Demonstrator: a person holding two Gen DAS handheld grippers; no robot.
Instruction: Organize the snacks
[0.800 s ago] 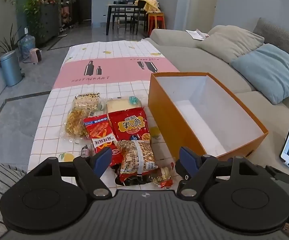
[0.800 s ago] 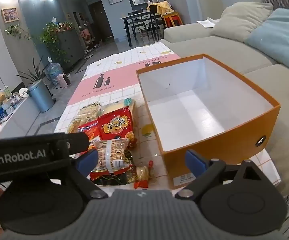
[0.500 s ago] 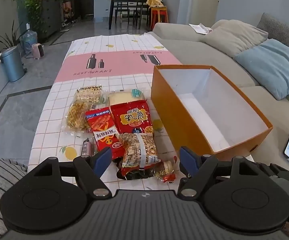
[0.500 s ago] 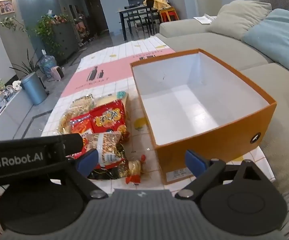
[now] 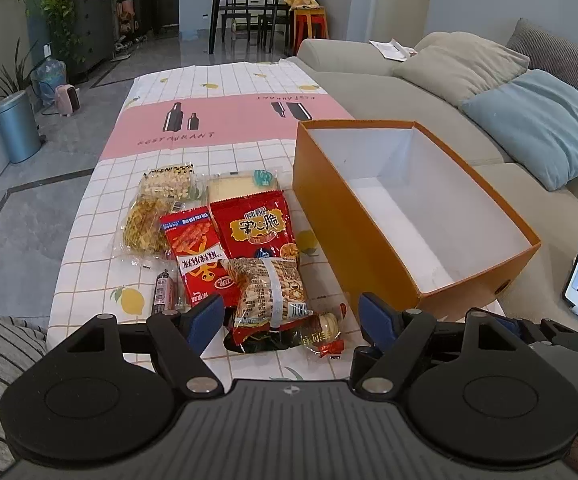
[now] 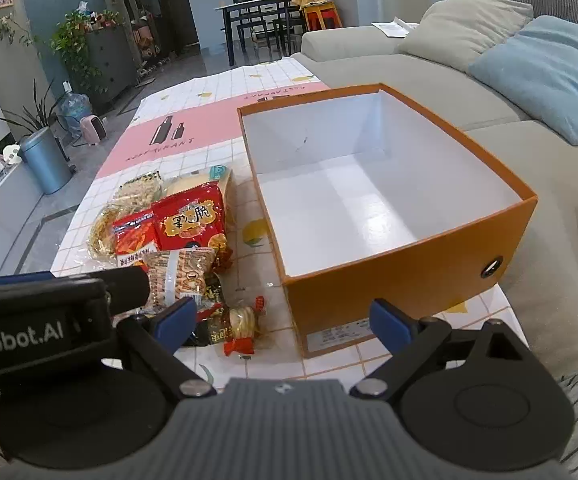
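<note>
Living room, sofa (image 5: pixel 369 68) along the right edge of my worktop (image 5: pixel 229 128), checked cloth. Snack packets (image 5: pixel 249 240) clustered near the near edge, long axes running near-to-far; orange box (image 5: pixel 353 232) beside them, empty. My left tongs (image 5: pixel 291 320) and right tongs (image 6: pixel 279 320) gape wide, gripping nothing.

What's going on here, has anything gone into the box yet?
Not yet. A person holds two grippers over the table, tilted down. The left gripper and the right gripper are both open and hold nothing. The snack packets lie in a heap on the tablecloth, left of the orange box, which is empty. The left gripper is over the peanut bag.
</note>
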